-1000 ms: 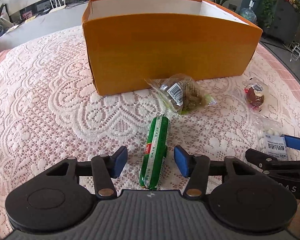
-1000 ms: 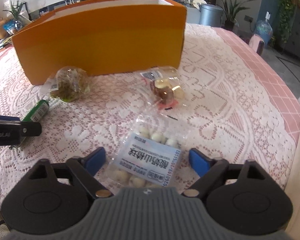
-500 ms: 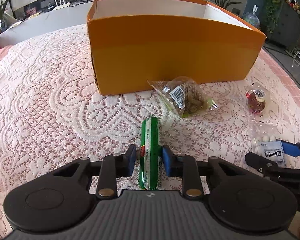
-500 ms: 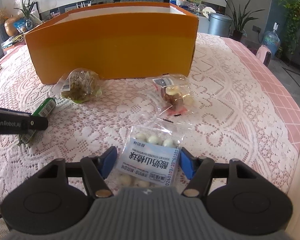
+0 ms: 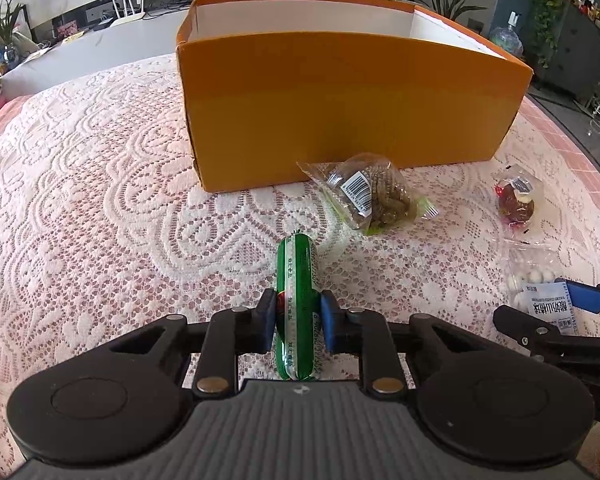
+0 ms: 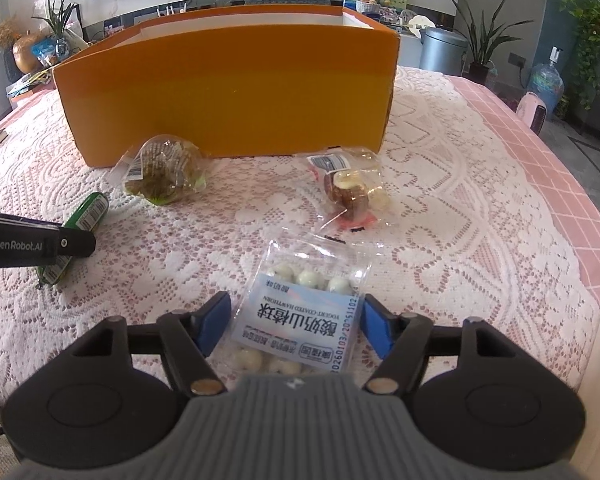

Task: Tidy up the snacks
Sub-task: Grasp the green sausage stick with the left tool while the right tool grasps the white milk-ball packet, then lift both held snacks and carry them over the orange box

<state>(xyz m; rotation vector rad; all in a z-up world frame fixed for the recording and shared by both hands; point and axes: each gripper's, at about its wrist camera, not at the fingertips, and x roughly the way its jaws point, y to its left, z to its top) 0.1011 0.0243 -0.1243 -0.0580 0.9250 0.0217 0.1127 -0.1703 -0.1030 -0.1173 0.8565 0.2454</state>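
My left gripper [image 5: 298, 320] is shut on a green sausage stick [image 5: 297, 280] that points toward the orange box [image 5: 340, 96]; it also shows in the right wrist view [image 6: 85, 216]. My right gripper [image 6: 296, 324] is around a clear bag of white yogurt hawthorn balls [image 6: 304, 312], its blue pads close to the bag's sides with small gaps. The bag lies on the lace cloth. The open orange box [image 6: 228, 92] stands at the back of the table.
A clear bag of brown-green snack [image 5: 374, 196] [image 6: 162, 172] lies in front of the box. A clear pack with a dark round snack [image 5: 516, 200] [image 6: 348, 192] lies to its right. The table's right edge [image 6: 580, 240] is pink checked cloth.
My left gripper closed from wide open onto the green sausage stick. My right gripper narrowed around the bag of white balls. Both views pulled back a little.
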